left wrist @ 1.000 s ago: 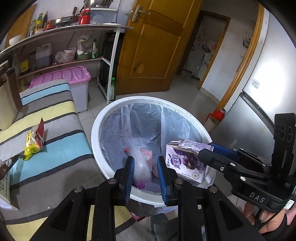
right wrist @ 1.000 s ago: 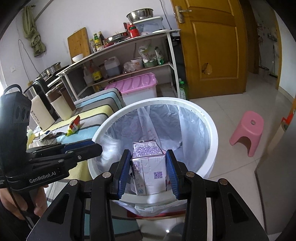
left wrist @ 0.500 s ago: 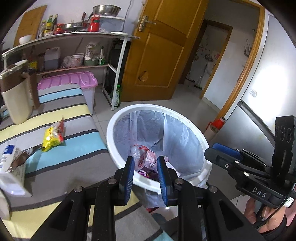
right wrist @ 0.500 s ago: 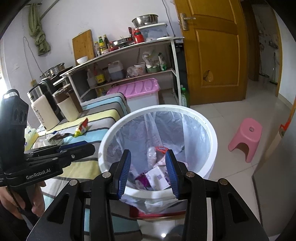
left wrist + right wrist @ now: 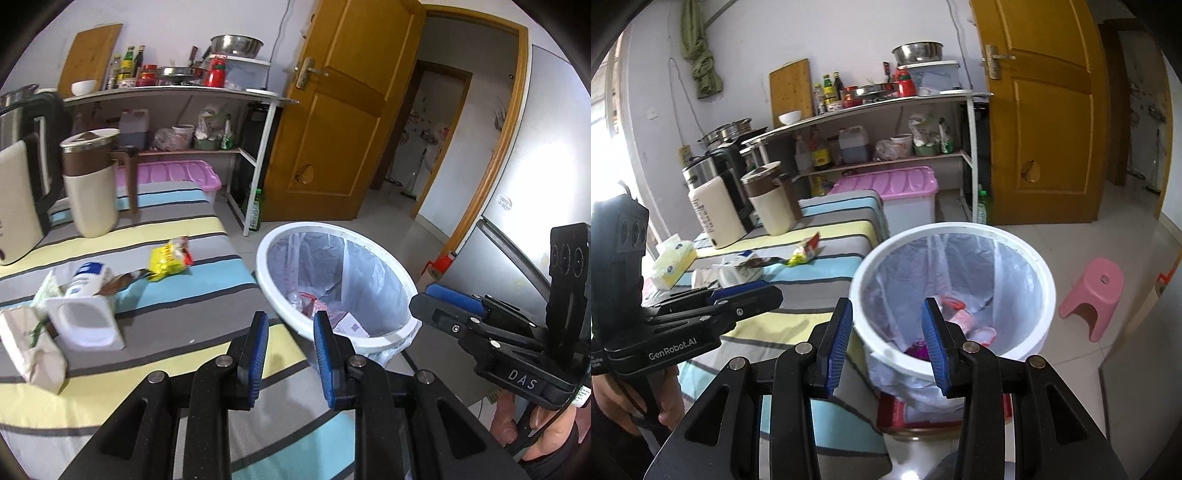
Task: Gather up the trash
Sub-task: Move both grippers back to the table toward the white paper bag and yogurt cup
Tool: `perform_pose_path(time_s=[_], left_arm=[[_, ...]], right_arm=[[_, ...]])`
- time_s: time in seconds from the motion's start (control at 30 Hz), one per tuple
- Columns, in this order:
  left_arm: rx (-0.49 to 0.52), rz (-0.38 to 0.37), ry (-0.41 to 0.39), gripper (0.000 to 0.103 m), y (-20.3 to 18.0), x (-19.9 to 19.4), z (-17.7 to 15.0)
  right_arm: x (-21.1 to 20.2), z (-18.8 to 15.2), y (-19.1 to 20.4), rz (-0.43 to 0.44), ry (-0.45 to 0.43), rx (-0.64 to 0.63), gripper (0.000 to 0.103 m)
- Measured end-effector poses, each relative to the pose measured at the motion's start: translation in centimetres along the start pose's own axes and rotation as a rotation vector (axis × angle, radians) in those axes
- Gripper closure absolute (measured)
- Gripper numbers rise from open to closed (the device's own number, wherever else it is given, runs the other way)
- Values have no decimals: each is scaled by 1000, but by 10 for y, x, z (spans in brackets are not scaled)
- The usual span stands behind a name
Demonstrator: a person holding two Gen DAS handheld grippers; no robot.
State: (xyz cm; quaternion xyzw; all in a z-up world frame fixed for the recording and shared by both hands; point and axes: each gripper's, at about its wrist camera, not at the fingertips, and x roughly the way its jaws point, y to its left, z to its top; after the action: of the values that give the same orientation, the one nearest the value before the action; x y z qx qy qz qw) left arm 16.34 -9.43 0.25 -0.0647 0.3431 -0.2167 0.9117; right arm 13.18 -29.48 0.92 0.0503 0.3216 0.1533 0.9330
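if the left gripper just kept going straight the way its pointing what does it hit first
Probably the near rim of the white trash bin, which sits right between the open, empty left gripper fingers; depth is unclear, so it might instead clip the striped tablecloth's edge.

In front of me the surface [image 5: 207, 291] wears a cloth striped grey, blue and yellow. On it lie a yellow snack wrapper [image 5: 170, 258], a white carton on its side [image 5: 85, 317], a brown torn wrapper [image 5: 120, 283] just beside that carton, and a crumpled paper bag [image 5: 31, 349] near the close edge. At the far end stand a cream jug with a brown lid [image 5: 90, 184] and a kettle [image 5: 18, 177]. A tissue pack [image 5: 673, 260] sits by the kettle.
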Motion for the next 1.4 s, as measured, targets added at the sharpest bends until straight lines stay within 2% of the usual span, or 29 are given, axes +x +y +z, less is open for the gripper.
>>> perform_pose_path(time_s=[0.23,0.63,1.03,1.4], left_arm=[[-23,36,-29,78,13,-26,-8],[-76,104,-37,78,39,-47,-28],[-144,210,-58,78,76,-71,-40],[-255,329,-101,59,129,-88,-38]], right_arm=[[0,-3,22,33,5,-37,63],[7,-10,50,100,27,-78,63],[22,-10,74,167,52,-111,60],[43,-3,95,219,72,-137,60]])
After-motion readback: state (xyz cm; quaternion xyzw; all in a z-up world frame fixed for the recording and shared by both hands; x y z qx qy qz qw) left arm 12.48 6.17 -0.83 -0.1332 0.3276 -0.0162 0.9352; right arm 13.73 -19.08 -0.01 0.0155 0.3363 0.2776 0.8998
